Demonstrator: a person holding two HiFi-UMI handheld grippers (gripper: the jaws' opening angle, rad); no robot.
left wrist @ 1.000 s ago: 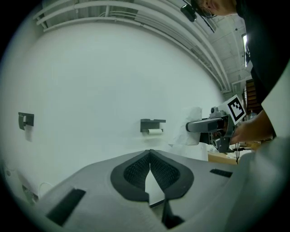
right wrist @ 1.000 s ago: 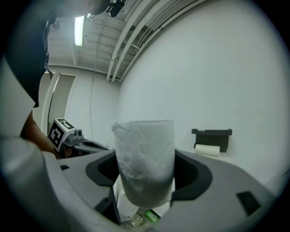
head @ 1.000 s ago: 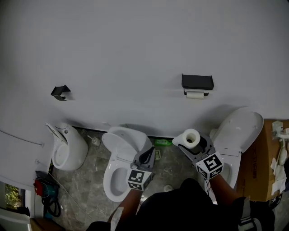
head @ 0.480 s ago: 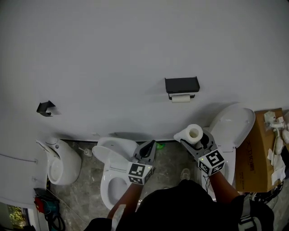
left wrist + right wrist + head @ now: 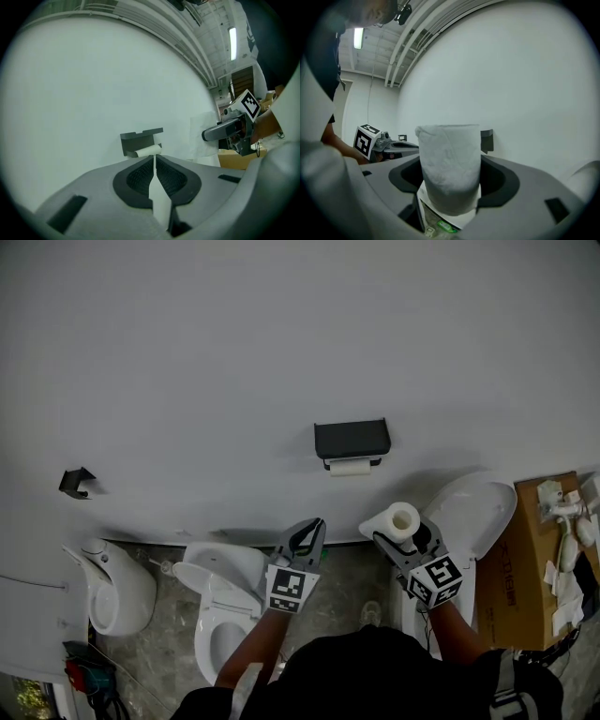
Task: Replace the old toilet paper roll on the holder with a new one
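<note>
New roll [image 5: 450, 164]: upright between the right gripper [image 5: 451, 190] jaws, pads pressed on its sides, bottom end cut off by the gripper body. In the right gripper view it blocks most of the holder [image 5: 486, 140]; only a dark corner shows. Head view: the new roll sits right of centre, hollow core up, below and right of the holder. Old roll [image 5: 350, 466] is thin, tucked under the holder shelf, ends hard to make out. Left gripper [image 5: 154, 161] jaws are fully together, nothing between them; in its view they line up under the old roll, apart from it. White wall [image 5: 281, 343] fills the upper frame. Left toilet [image 5: 220, 601] lower left, right toilet [image 5: 473, 512] lid up, grey stone floor [image 5: 347, 577], box [image 5: 525, 563] at right edge. Dark torso at bottom cuts off both arms.
</note>
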